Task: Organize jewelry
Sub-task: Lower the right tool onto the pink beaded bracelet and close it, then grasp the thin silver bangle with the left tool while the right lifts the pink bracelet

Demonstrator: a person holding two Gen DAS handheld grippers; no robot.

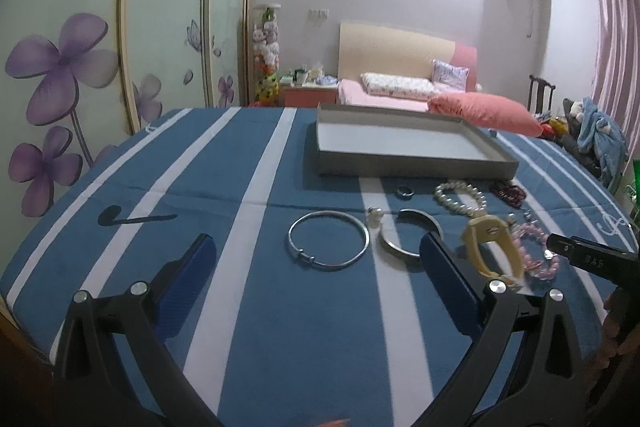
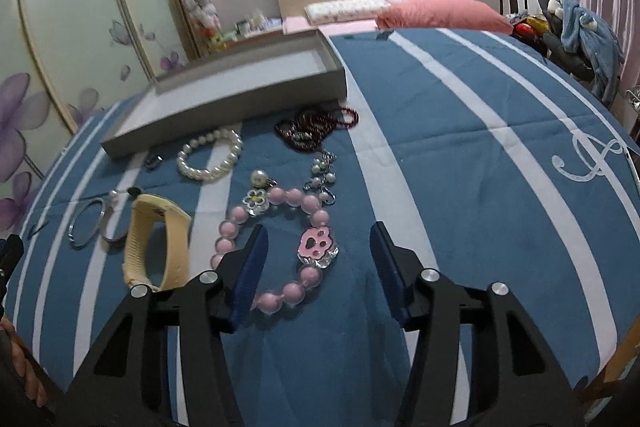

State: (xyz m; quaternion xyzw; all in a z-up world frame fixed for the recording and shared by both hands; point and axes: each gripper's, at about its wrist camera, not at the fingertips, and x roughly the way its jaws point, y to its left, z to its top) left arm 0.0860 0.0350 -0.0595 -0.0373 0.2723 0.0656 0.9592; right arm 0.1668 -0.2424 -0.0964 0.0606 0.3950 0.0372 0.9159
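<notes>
Left wrist: right gripper (image 1: 592, 257) reads "DAS".

Two wrist views over one striped table

We look forward from each gripper, low and near the cloth, toward the bed. Our left view faces the grey tray (image 1: 408, 147) straight; our right view sits further right. Both share the tray, pearl bracelet (image 2: 210, 157) and pink bead bracelet (image 2: 280, 247).
</notes>
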